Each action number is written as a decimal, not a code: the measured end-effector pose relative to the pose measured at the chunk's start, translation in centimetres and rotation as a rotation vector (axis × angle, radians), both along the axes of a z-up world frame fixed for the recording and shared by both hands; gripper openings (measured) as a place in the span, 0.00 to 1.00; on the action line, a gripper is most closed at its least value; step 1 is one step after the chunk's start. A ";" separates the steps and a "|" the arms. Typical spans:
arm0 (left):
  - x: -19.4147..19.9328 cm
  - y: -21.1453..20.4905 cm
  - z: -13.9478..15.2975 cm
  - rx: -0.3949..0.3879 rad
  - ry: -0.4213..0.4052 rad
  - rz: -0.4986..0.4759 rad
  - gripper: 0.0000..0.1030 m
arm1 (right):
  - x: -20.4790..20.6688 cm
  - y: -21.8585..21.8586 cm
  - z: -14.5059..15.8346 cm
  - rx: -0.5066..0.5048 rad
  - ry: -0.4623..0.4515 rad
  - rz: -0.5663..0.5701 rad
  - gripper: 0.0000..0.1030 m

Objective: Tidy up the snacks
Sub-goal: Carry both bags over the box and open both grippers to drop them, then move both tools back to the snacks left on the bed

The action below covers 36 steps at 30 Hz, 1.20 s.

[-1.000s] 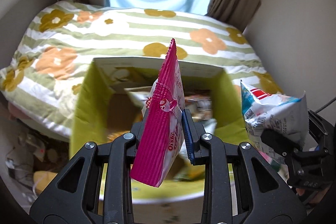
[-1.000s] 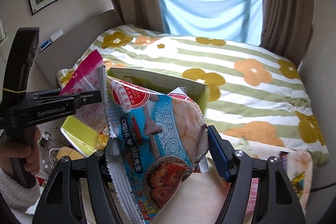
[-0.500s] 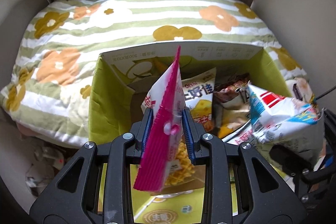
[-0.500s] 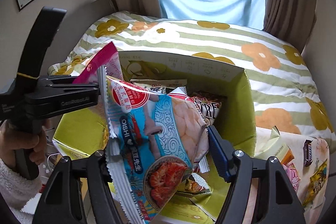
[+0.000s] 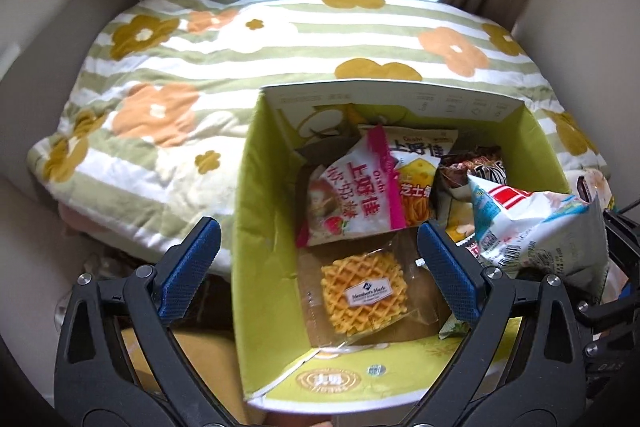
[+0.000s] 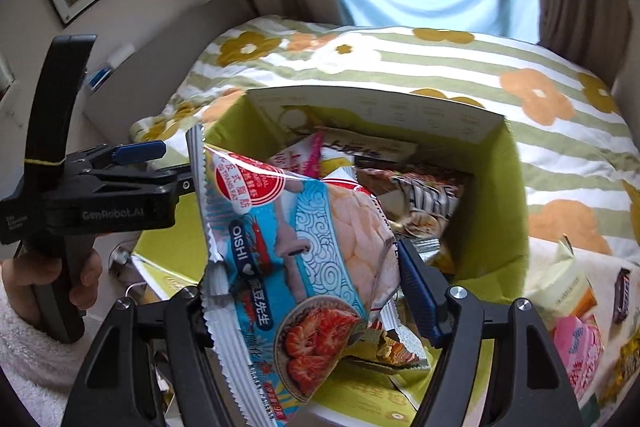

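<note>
Left gripper (image 5: 318, 255) now gaping empty above the green carton (image 5: 256, 187), pink Oishi bag (image 5: 352, 203) released and lying inside beside the waffle pack (image 5: 366, 293); right gripper (image 6: 308, 279) clamping the blue prawn-cracker bag (image 6: 296, 247) over the carton, presumably depositing next

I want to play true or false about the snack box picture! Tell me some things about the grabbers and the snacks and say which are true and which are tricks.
1. The left gripper is open and holds nothing. True.
2. The pink snack bag hangs above the box in a gripper. False: it lies inside the green box.
3. The right gripper squeezes the blue shrimp chip bag. True.
4. The waffle snack pack lies on the bed. False: it is in the box, in front of the pink bag.
5. The flowered blanket is plain blue. False: it has green stripes and orange and yellow flowers.
</note>
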<state>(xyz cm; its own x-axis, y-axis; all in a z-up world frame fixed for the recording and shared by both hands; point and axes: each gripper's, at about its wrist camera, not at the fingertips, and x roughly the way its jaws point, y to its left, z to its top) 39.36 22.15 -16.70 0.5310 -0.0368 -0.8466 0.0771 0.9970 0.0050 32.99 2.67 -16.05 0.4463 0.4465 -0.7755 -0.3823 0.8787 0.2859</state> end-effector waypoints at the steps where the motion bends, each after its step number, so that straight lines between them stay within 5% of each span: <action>1: -0.2 0.2 0.2 -0.004 -0.001 0.011 0.96 | 0.0 0.2 0.1 0.002 0.001 0.009 0.66; 4: -0.8 1.0 0.7 -0.002 -0.015 0.049 0.96 | 0.4 1.2 0.0 0.019 0.014 0.040 0.68; 9: -2.0 2.2 1.7 -0.028 -0.037 0.091 0.96 | 0.2 2.6 -0.4 -0.005 -0.001 0.053 0.94; 24: -5.2 1.9 3.9 -0.056 -0.083 0.078 0.96 | -4.0 1.3 1.8 -0.005 -0.103 0.032 0.95; 36: -6.5 -1.4 4.9 -0.091 -0.108 -0.050 0.96 | -6.7 -0.6 3.5 -0.051 -0.110 -0.059 0.95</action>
<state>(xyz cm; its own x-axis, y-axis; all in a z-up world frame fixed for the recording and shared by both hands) 32.83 20.79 -11.78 0.6143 -0.1391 -0.7767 0.1306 0.9887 -0.0738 26.26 2.02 -12.57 0.5539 0.3781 -0.7418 -0.3561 0.9129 0.1995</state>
